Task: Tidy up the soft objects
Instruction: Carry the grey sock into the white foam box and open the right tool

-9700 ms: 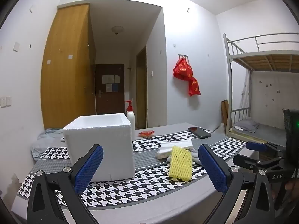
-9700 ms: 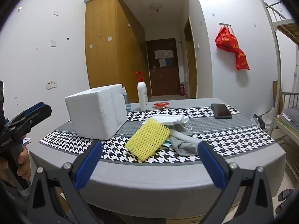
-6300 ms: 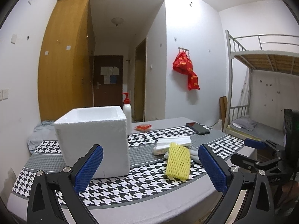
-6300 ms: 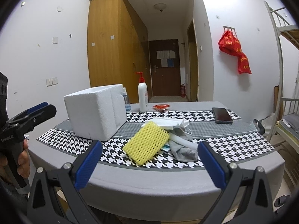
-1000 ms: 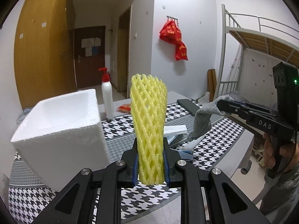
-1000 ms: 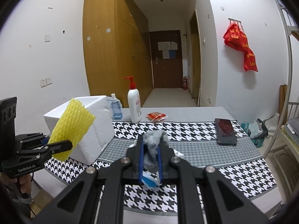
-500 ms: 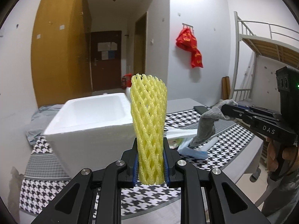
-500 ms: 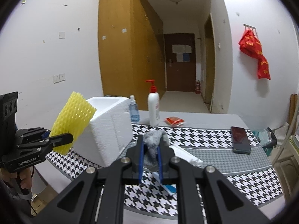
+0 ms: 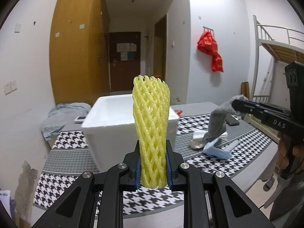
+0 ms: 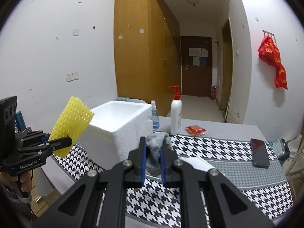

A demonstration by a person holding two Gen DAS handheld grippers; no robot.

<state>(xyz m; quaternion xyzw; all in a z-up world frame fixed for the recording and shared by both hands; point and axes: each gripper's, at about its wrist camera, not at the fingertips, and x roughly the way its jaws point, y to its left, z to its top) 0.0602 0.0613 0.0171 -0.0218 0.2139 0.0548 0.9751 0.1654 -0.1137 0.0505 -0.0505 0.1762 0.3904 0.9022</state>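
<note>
Yellow foam net (image 9: 151,129): pinched upright by the left tool (image 9: 153,168), before the white foam box (image 9: 114,121). Grey sock (image 10: 155,148): pinched by the right tool (image 10: 153,163), above the bench (image 10: 237,152).

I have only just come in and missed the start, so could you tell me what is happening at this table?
A person is tidying soft things with a handheld gripper in each hand. The left gripper is clamped on a yellow foam net sleeve, held upright in front of the open white foam box. The right gripper is shut on a grey sock, lifted above the checked table runner. Neither item is in the box yet; a few other pieces lie on the runner.
</note>
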